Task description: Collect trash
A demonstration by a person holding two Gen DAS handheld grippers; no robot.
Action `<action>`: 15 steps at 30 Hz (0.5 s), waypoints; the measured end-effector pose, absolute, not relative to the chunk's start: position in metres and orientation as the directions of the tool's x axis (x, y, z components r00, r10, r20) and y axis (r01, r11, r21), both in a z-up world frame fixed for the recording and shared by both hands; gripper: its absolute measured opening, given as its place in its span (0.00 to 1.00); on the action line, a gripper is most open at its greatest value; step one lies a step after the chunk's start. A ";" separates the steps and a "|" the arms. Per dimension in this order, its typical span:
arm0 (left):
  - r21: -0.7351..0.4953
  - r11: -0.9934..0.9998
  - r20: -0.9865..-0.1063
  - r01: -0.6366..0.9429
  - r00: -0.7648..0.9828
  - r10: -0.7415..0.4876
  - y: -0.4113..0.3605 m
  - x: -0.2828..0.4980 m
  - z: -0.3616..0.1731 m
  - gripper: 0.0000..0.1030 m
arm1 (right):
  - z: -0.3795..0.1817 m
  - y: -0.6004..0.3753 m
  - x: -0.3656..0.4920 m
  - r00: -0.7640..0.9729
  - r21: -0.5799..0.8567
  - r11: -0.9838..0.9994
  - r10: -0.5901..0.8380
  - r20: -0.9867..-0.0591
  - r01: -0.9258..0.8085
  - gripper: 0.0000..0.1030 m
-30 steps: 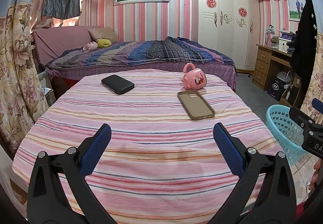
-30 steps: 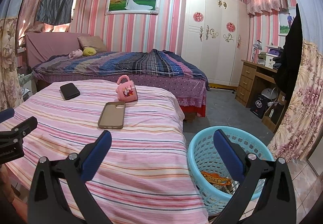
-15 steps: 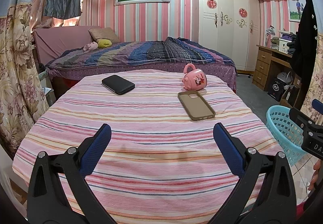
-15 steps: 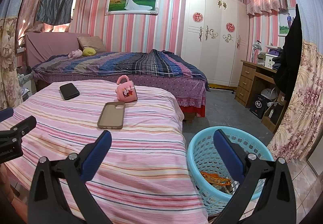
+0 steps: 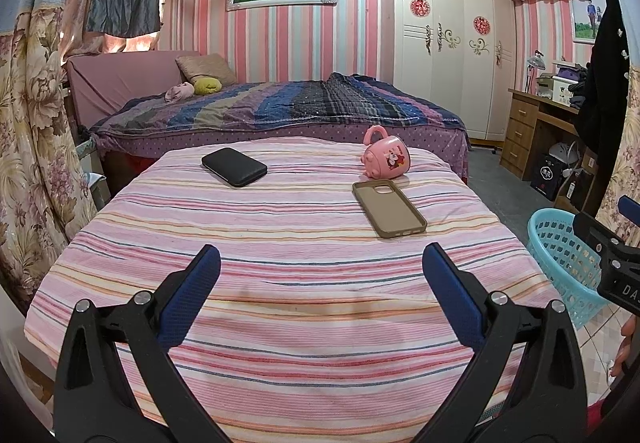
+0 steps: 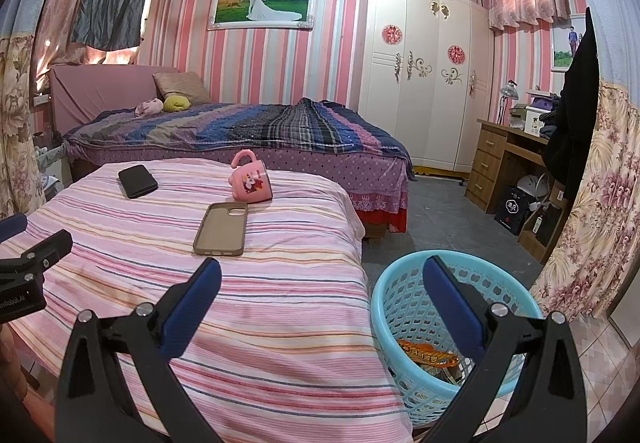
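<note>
A light blue plastic basket point(image 6: 404, 299) stands on the floor right of the striped table point(image 6: 280, 307); an orange snack wrapper point(image 6: 430, 355) lies in it. The basket also shows in the left wrist view point(image 5: 556, 243). My left gripper point(image 5: 320, 283) is open and empty above the near part of the striped table point(image 5: 304, 267). My right gripper point(image 6: 322, 289) is open and empty, over the table's right edge and the basket. Each gripper shows at the edge of the other's view.
On the table lie a black phone point(image 5: 234, 166), a tan phone case point(image 5: 389, 208) and a pink mug on its side point(image 5: 386, 158). A bed point(image 5: 280, 107) stands behind, a white wardrobe point(image 5: 448, 55) and a wooden desk point(image 5: 536, 127) to the right.
</note>
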State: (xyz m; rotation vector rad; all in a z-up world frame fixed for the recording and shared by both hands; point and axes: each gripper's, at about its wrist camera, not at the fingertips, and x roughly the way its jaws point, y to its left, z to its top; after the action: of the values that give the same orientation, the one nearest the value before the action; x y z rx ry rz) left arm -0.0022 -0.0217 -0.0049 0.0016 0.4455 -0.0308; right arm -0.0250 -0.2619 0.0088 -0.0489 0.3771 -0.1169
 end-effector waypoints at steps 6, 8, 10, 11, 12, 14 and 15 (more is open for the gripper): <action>-0.005 1.000 -0.429 0.030 0.903 -0.029 -0.022 -0.002 -0.005 0.95 | 0.008 -0.263 -0.025 0.923 -0.073 0.992 -0.123 -0.366 0.104 0.96; -0.004 1.000 -0.430 0.030 0.902 -0.029 -0.022 -0.003 -0.005 0.95 | 0.009 -0.263 -0.025 0.923 -0.072 0.992 -0.124 -0.364 0.105 0.96; -0.005 1.000 -0.431 0.031 0.902 -0.030 -0.022 -0.003 -0.005 0.95 | 0.009 -0.263 -0.025 0.924 -0.071 0.992 -0.124 -0.362 0.106 0.96; -0.003 1.000 -0.430 0.030 0.902 -0.028 -0.022 -0.003 -0.005 0.95 | 0.009 -0.262 -0.025 0.923 -0.071 0.992 -0.124 -0.364 0.105 0.96; -0.003 1.000 -0.430 0.029 0.902 -0.028 -0.022 -0.003 -0.005 0.95 | 0.008 -0.264 -0.025 0.923 -0.069 0.992 -0.124 -0.364 0.106 0.96; -0.005 1.000 -0.431 0.030 0.902 -0.029 -0.022 -0.002 -0.005 0.95 | 0.009 -0.263 -0.024 0.923 -0.070 0.992 -0.125 -0.364 0.107 0.96; -0.007 1.000 -0.431 0.029 0.902 -0.029 -0.022 -0.002 -0.005 0.95 | 0.009 -0.264 -0.024 0.923 -0.071 0.992 -0.125 -0.364 0.107 0.96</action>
State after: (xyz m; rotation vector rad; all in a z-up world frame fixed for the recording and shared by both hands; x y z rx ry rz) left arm -0.0022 -0.0216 -0.0048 -0.0001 0.4453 -0.0303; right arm -0.0240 -0.2635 0.0090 -0.0497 0.3771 -0.1192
